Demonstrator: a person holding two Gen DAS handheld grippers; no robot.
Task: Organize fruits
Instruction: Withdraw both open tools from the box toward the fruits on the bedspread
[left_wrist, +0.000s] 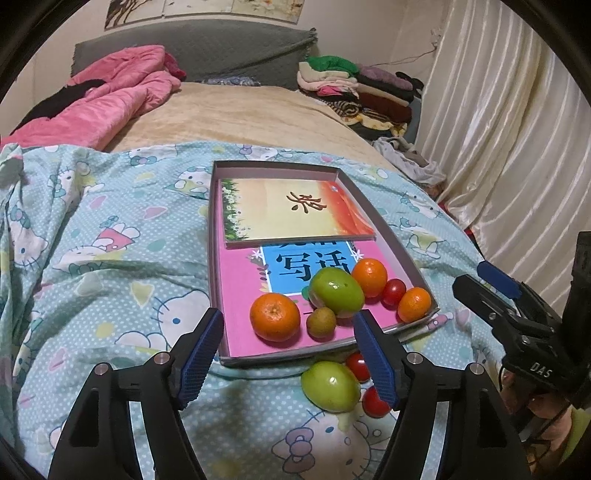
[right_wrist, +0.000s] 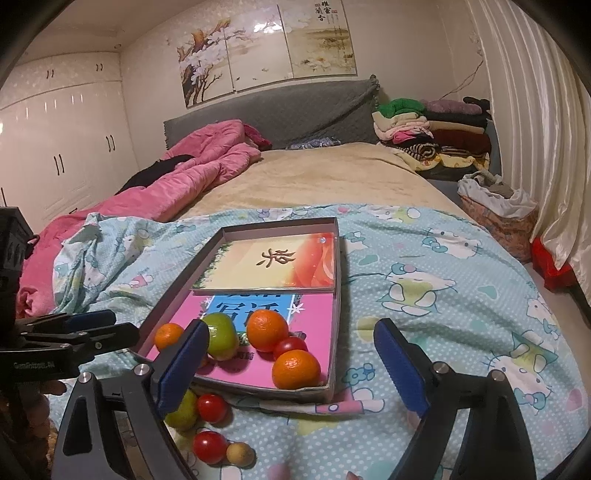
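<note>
A shallow grey box (left_wrist: 402, 254) (right_wrist: 338, 295) lies on the Hello Kitty quilt with two books inside. In it sit three oranges (left_wrist: 275, 316) (right_wrist: 296, 369), a green fruit (left_wrist: 337, 293) (right_wrist: 221, 336), a small brown fruit (left_wrist: 321, 322) and a cherry tomato (left_wrist: 393, 292) (right_wrist: 290, 346). On the quilt in front lie a green fruit (left_wrist: 330, 386) (right_wrist: 183, 410), two cherry tomatoes (left_wrist: 357, 365) (right_wrist: 212, 407) (right_wrist: 209, 446) and a small tan fruit (right_wrist: 240, 454). My left gripper (left_wrist: 290, 360) is open and empty over the box's near edge. My right gripper (right_wrist: 291, 373) is open and empty, also seen in the left wrist view (left_wrist: 491, 291).
A pink duvet (right_wrist: 184, 177) is bunched at the far left of the bed. Folded clothes (right_wrist: 424, 129) are stacked at the far right. A bag (right_wrist: 498, 218) and a red item (right_wrist: 554, 269) stand beside the bed by the curtain (right_wrist: 535, 110).
</note>
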